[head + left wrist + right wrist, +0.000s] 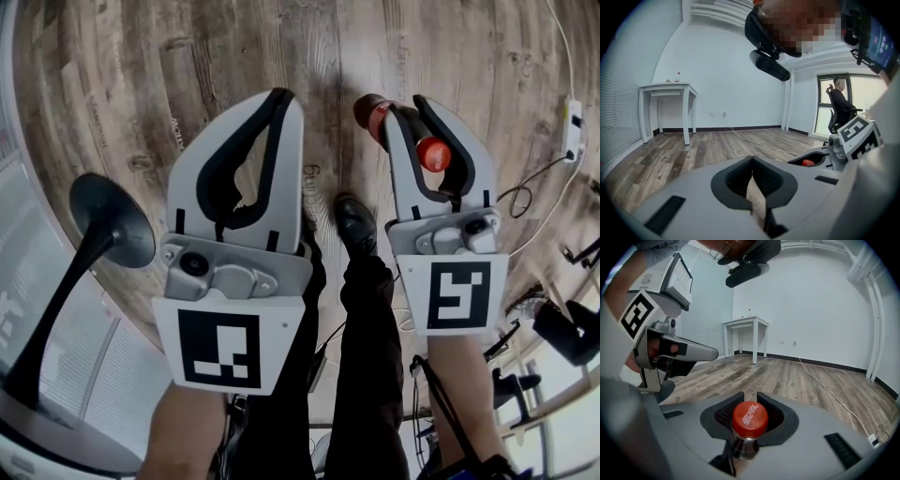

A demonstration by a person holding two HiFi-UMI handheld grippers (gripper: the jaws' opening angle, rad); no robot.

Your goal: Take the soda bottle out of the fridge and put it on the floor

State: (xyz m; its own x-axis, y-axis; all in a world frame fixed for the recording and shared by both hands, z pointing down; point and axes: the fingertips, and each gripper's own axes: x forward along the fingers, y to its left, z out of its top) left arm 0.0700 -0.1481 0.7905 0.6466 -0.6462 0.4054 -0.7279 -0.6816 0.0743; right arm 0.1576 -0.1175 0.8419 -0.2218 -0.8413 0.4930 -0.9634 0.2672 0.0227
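Note:
The soda bottle (372, 112) hangs upright above the wood floor (141, 84), its red cap (431, 153) facing up. My right gripper (412, 105) is shut on the bottle's neck just under the cap (749, 418). The dark neck (742, 449) shows between the black pads (774, 414). My left gripper (281, 97) is beside it on the left, shut with nothing in it, and its tips meet (751, 160). The left gripper view catches the right gripper (853, 138) and the cap (807, 162). The left gripper (670, 350) shows in the right gripper view.
A black stand with a round base (112, 220) is at the left. A power strip (573, 127) and cable lie at the right. The person's shoe (356, 225) is between the grippers. A white table (668, 89) stands by the far wall. Another person sits by the window (839, 101).

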